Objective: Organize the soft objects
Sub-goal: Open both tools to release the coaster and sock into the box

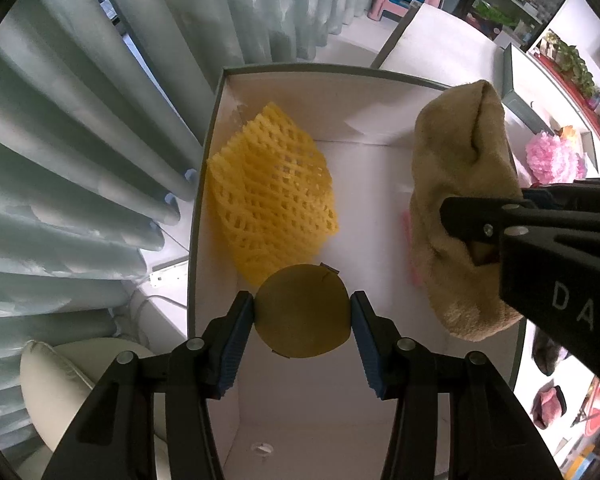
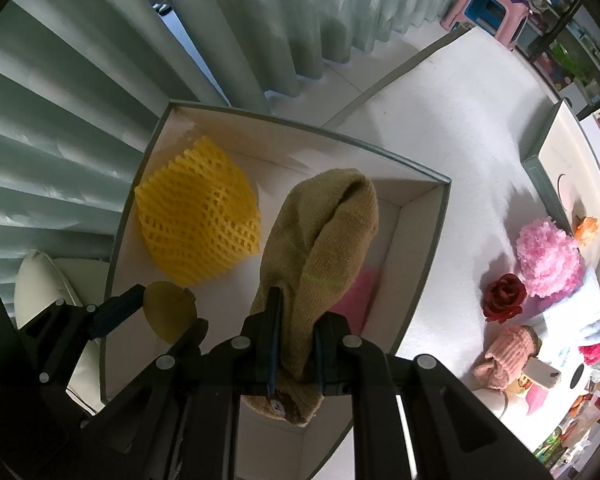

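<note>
Hanging over the white box [image 2: 420, 216], my right gripper [image 2: 296, 344] pinches the tan sock [image 2: 324, 236], long axis straight down; my left gripper [image 1: 302, 312] clamps an olive disc [image 1: 302, 312] beside yellow foam netting [image 1: 272, 196]

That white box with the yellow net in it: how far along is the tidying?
Done: a yellow foam net and something pink lie in the white box. In hand: the left hand-held gripper holds a round olive pad and the right hand-held gripper a tan knit piece, both over the box. Left: the red rose, pink pompom and pink knit item on the table.
</note>
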Tool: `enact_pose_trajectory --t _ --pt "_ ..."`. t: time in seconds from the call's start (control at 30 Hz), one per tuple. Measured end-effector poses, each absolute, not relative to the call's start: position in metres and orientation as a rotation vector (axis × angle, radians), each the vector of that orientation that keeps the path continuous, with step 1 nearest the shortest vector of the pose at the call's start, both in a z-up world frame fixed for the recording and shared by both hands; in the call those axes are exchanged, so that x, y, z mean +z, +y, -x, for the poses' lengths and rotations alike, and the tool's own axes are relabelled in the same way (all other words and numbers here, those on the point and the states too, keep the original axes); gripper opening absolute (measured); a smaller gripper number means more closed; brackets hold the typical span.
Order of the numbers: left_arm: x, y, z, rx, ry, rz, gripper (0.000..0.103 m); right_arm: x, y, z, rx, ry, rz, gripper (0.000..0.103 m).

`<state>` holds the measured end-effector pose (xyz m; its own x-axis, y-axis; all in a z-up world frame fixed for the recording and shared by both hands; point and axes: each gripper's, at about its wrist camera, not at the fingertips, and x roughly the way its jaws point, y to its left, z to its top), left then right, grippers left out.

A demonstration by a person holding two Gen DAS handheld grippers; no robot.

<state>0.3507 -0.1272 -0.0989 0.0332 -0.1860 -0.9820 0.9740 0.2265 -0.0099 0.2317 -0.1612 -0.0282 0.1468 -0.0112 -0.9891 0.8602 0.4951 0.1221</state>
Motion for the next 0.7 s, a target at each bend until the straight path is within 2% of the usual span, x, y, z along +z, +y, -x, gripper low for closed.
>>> enact_pose_trajectory --t 0.1,0.13,0.17,0.2,0.23,0.27,0.3,0.43,0.47,0.5,0.53,0.57,0.7 --pt "-0.101 -0.127 -0.35 -1.127 1.179 -0.905 0.053 -0.027 -0.161 -0.233 -0.751 1.276 -0.852 0.018" --pt "-0.102 -0.125 -0.35 -1.129 1.182 -0.905 0.064 -0.027 -0.161 -0.233 -0.748 1.28 -0.854 0.02" --pt "-0.101 -0.125 -0.35 -1.131 1.185 -0.898 0.084 -0.027 -0.161 -0.232 -0.747 1.282 -0.854 0.028" --pt "-0.1 -0.123 -0.352 -1.124 1.184 -0.889 0.091 -0.026 -0.16 -0.231 -0.75 1.286 -0.849 0.043" --pt "-0.097 -0.122 -0.353 -1.109 1.174 -0.879 0.093 -0.025 -0.16 -0.23 -0.756 1.288 -0.846 0.054" --pt "-0.096 -0.121 -0.354 -1.103 1.167 -0.877 0.093 -0.023 -0.16 -0.227 -0.77 1.289 -0.842 0.075" --pt "-0.095 -0.121 -0.354 -1.104 1.164 -0.884 0.093 -0.021 -0.161 -0.225 -0.78 1.282 -0.845 0.082" --pt "-0.096 -0.122 -0.354 -1.103 1.189 -0.916 0.093 -0.019 -0.162 -0.219 -0.792 1.286 -0.869 0.085" --pt "-0.096 -0.122 -0.354 -1.108 1.193 -0.913 0.096 -0.018 -0.162 -0.217 -0.793 1.287 -0.872 0.086" --pt "-0.094 -0.121 -0.354 -1.114 1.196 -0.906 0.103 -0.017 -0.162 -0.214 -0.797 1.285 -0.875 0.09" --pt "-0.093 -0.12 -0.354 -1.123 1.203 -0.892 0.103 -0.016 -0.161 -0.213 -0.804 1.285 -0.873 0.094" --pt "-0.092 -0.119 -0.355 -1.127 1.21 -0.889 0.103 -0.014 -0.161 -0.211 -0.82 1.29 -0.866 0.103" --pt "-0.088 -0.117 -0.352 -1.129 1.207 -0.913 0.103 -0.005 -0.158 -0.201 -0.836 1.259 -0.88 0.103"
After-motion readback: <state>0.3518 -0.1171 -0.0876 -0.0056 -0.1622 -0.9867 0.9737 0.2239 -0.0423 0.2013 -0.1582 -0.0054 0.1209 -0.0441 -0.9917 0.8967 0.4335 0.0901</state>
